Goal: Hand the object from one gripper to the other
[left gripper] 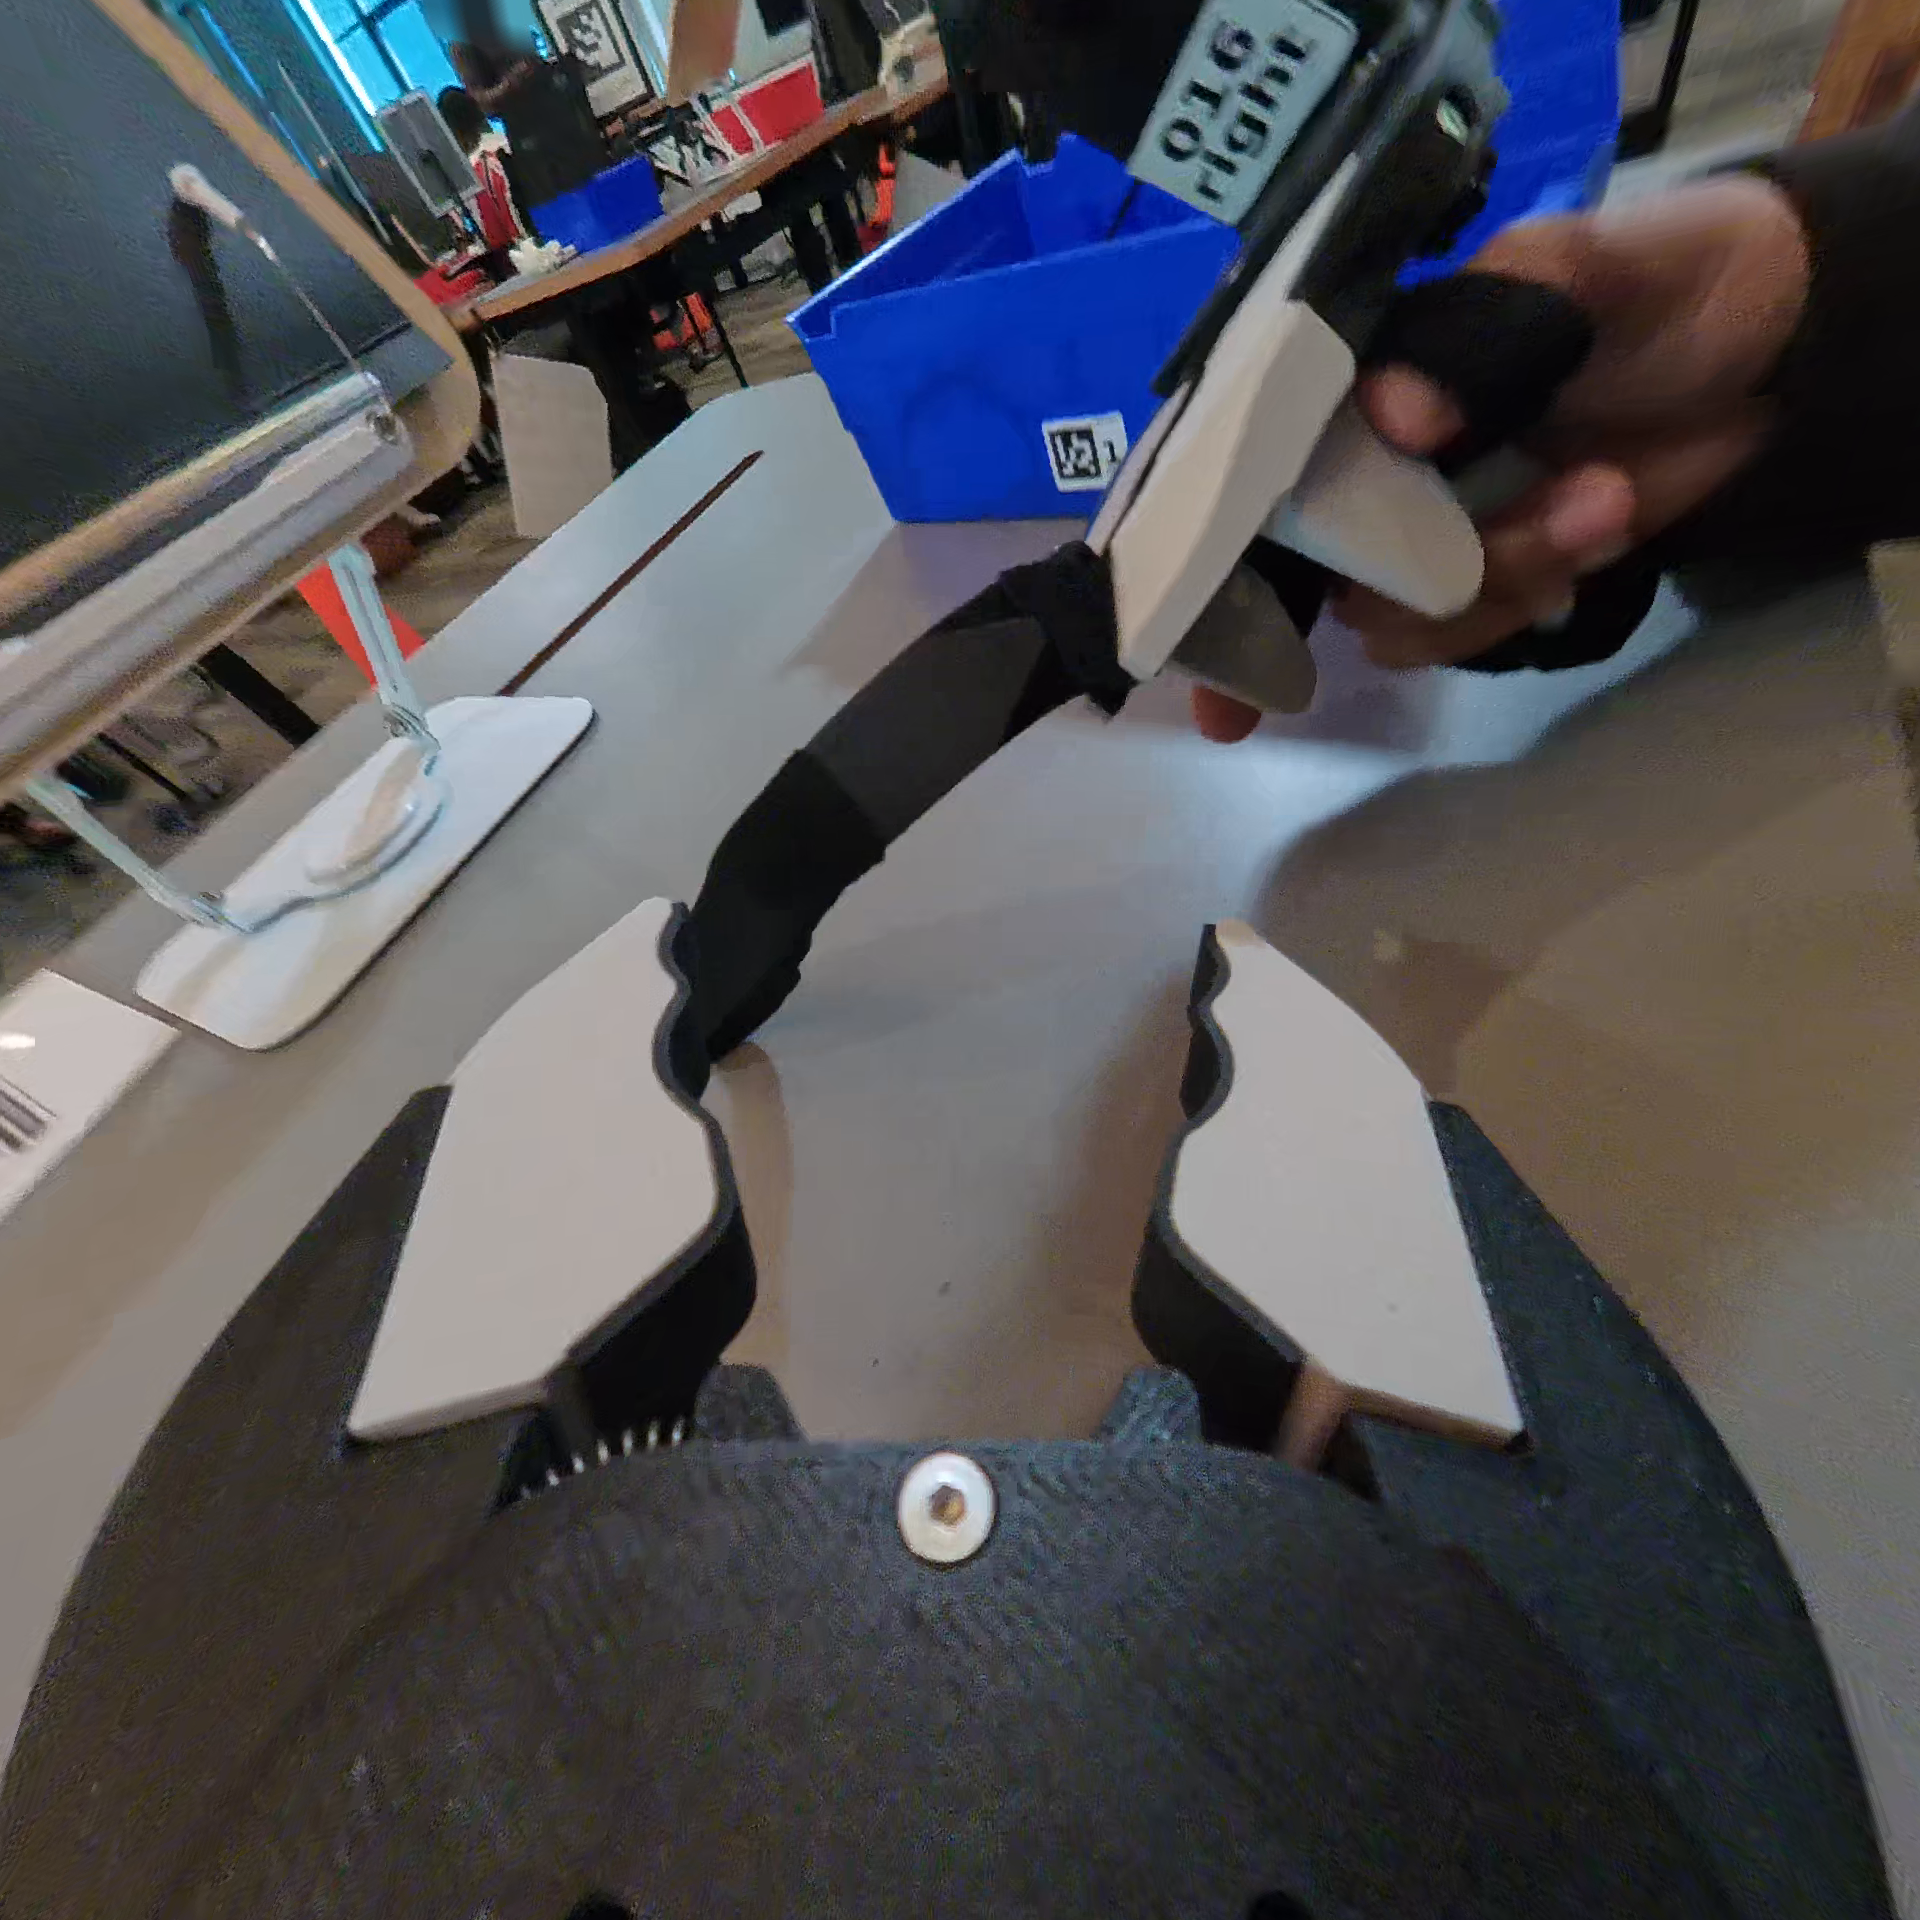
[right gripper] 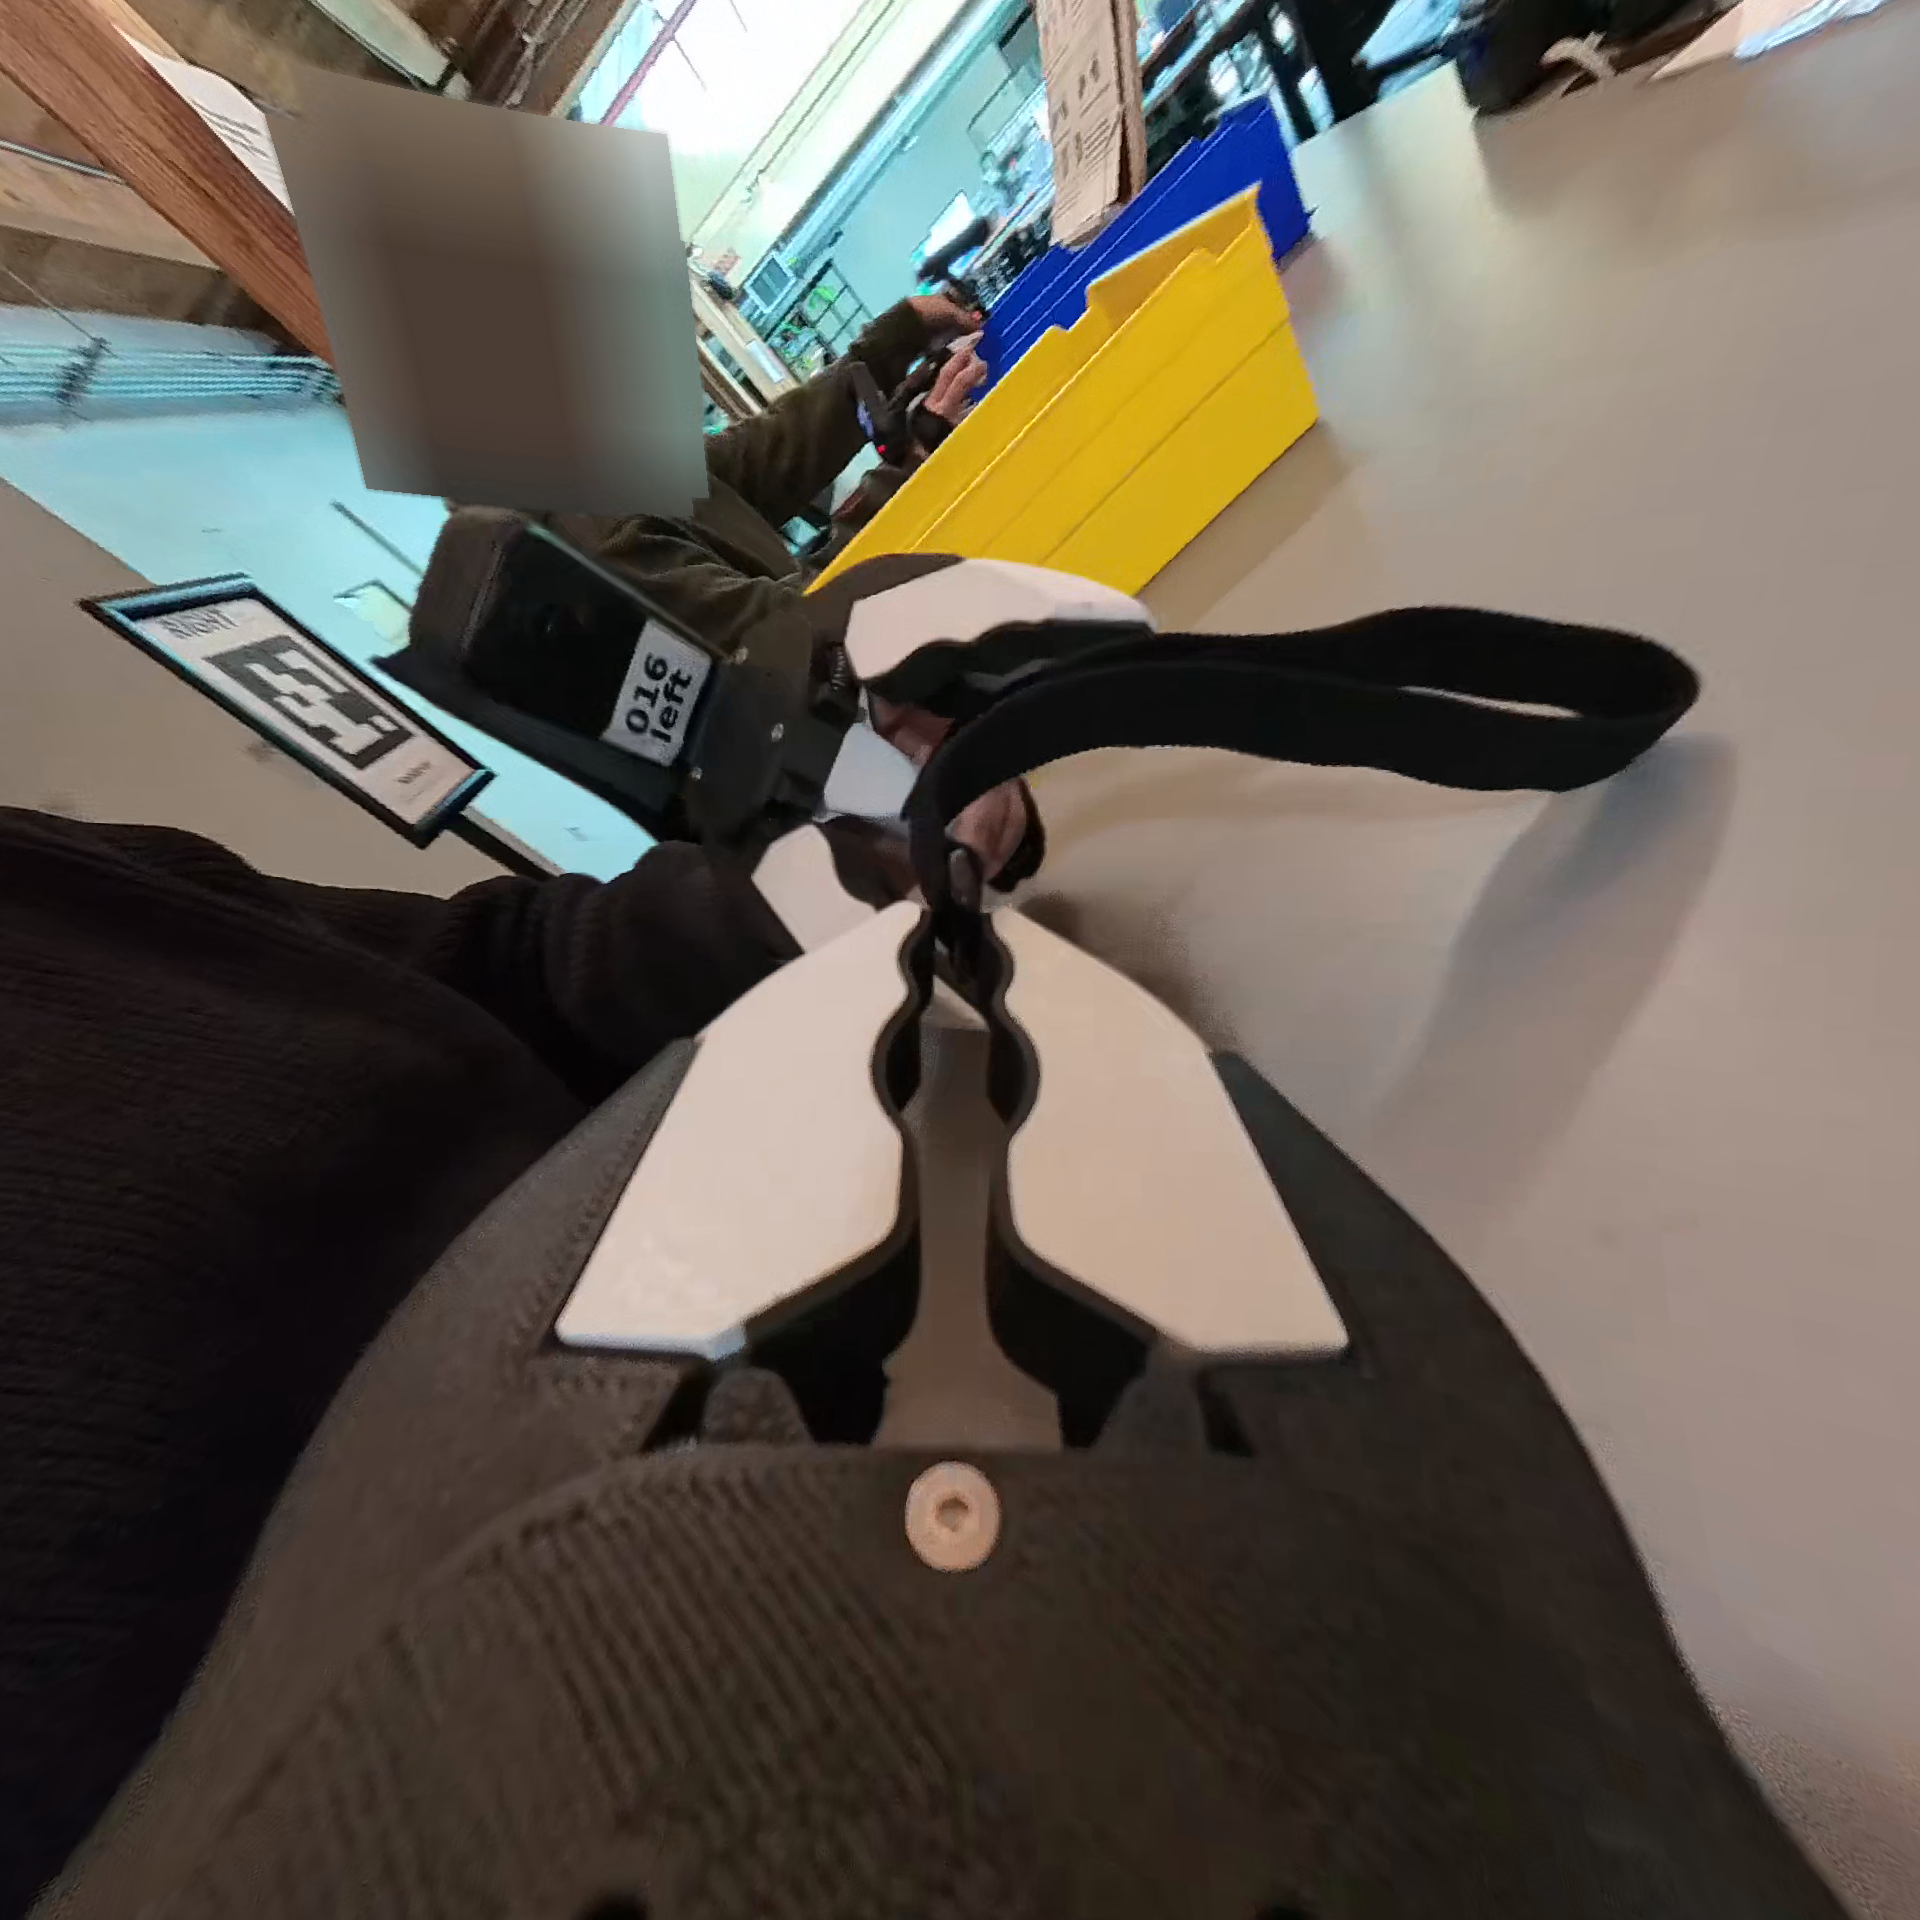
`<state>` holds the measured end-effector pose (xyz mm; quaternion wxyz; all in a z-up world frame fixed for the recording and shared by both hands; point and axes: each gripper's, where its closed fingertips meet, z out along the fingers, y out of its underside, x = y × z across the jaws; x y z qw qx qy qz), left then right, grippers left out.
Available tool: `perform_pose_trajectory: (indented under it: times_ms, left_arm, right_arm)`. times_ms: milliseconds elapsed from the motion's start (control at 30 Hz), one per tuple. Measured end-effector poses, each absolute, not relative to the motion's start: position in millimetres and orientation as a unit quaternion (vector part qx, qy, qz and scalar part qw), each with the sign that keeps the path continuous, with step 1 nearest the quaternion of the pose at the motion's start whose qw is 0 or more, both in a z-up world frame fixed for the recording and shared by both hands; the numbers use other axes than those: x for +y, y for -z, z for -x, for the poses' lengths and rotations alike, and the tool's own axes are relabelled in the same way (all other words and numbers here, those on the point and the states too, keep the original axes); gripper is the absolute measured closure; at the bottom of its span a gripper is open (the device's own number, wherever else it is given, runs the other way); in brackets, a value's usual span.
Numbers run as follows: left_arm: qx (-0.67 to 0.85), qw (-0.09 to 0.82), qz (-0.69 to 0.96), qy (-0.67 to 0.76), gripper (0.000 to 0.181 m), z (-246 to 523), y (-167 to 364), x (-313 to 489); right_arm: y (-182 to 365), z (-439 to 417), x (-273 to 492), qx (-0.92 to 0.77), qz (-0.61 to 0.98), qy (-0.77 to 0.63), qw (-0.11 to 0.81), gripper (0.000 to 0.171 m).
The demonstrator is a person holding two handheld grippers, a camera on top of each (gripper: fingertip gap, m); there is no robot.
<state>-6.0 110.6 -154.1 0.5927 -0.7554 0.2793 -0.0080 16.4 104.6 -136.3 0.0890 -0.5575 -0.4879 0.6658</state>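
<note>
A black strap (left gripper: 894, 748) hangs stretched between the two grippers above the grey table (left gripper: 1039, 1195). My left gripper (left gripper: 940, 935) is open wide, and the strap's lower end rests against the inner side of its left finger (left gripper: 582, 1143). My right gripper (left gripper: 1117, 613), held by a hand (left gripper: 1662, 343), is shut on the strap's upper end. In the right wrist view my right gripper (right gripper: 961, 925) pinches the strap (right gripper: 1351, 644) at its tips. The strap loops out to the right there, then back toward the left gripper (right gripper: 914, 727).
A blue bin (left gripper: 987, 343) stands on the table behind the grippers. A yellow bin (right gripper: 1122, 436) and another blue bin (right gripper: 1143, 229) sit farther along. A framed board on a clear stand with a white base (left gripper: 364, 810) is at the left. A marker sign (right gripper: 312, 696) stands nearby. The tips of both grippers are at nearly the same place.
</note>
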Motion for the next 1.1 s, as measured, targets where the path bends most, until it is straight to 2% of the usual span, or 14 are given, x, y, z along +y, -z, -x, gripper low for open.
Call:
perform_pose_trajectory:
  times_ms: [133, 267, 433, 567, 667, 833, 900, 1100]
  left_arm:
    - [0.320, 0.597, 0.733, -0.060, 0.100, 1, 151, 109]
    - [0.350, 0.613, 0.705, -0.065, 0.121, -8, 145, 103]
    - [0.370, 0.587, 0.717, -0.074, 0.148, -7, 155, 101]
    - [0.372, 0.580, 0.719, -0.085, 0.151, -5, 155, 101]
    - [0.356, 0.592, 0.719, -0.081, 0.154, -2, 149, 102]
    - [0.291, 0.631, 0.719, -0.018, 0.155, 9, 131, 101]
    - [0.256, 0.654, 0.710, 0.048, 0.156, 10, 120, 98]
    - [0.154, 0.683, 0.653, 0.288, 0.161, 16, 89, 86]
  right_arm:
    - [147, -17, 92, -0.495, 0.561, -0.663, 0.035, 0.164]
    - [155, -17, 86, -0.527, 0.564, -0.634, 0.044, 0.164]
    - [161, -17, 84, -0.553, 0.563, -0.611, 0.059, 0.164]
    - [158, -15, 85, -0.556, 0.553, -0.615, 0.082, 0.162]
    - [149, -11, 92, -0.538, 0.547, -0.629, 0.120, 0.133]
    - [142, -9, 102, -0.532, 0.541, -0.628, 0.172, 0.121]
    - [141, -7, 106, -0.533, 0.540, -0.621, 0.198, 0.116]
    - [138, -2, 121, -0.535, 0.530, -0.588, 0.296, 0.086]
